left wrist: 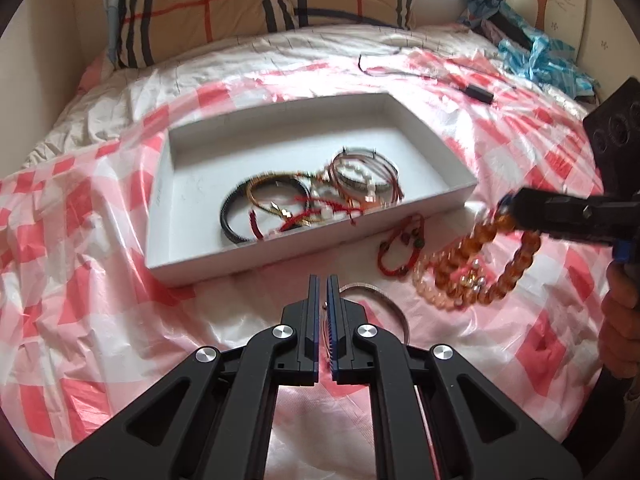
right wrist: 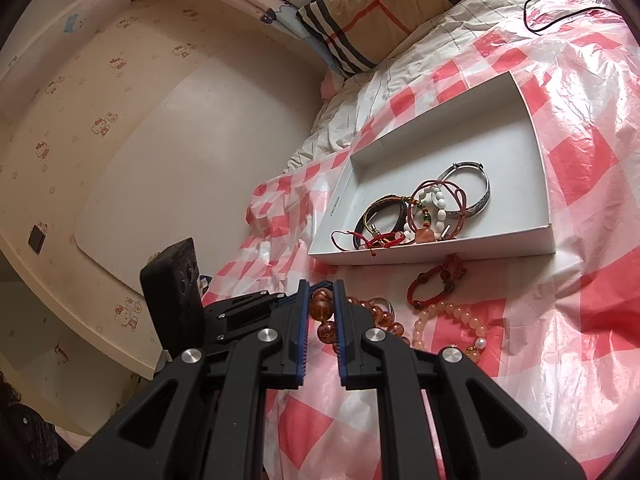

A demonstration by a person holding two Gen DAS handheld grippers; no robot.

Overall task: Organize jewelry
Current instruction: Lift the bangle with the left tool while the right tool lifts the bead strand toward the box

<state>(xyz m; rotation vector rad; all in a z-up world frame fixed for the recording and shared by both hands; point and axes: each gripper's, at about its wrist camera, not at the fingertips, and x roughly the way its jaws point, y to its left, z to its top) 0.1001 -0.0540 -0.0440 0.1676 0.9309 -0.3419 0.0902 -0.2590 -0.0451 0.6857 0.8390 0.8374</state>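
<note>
Amber bead bracelet (right wrist: 322,308) hangs pinched between the narrowed fingers of the right gripper (right wrist: 321,286), lifted just above the red-checked plastic sheet (right wrist: 580,320). The left gripper (left wrist: 321,280) has its jaws almost touching, holding nothing I can make out. Beyond lie a pale pink bead bracelet (right wrist: 452,316) and a red cord bracelet (right wrist: 434,286), then the white tray (right wrist: 532,136) with more bracelets.

Bed (left wrist: 120,340) under pink-checked plastic sheet, plaid pillow (left wrist: 208,12) (daylit), cartoon-print wall (right wrist: 80,92)
</note>
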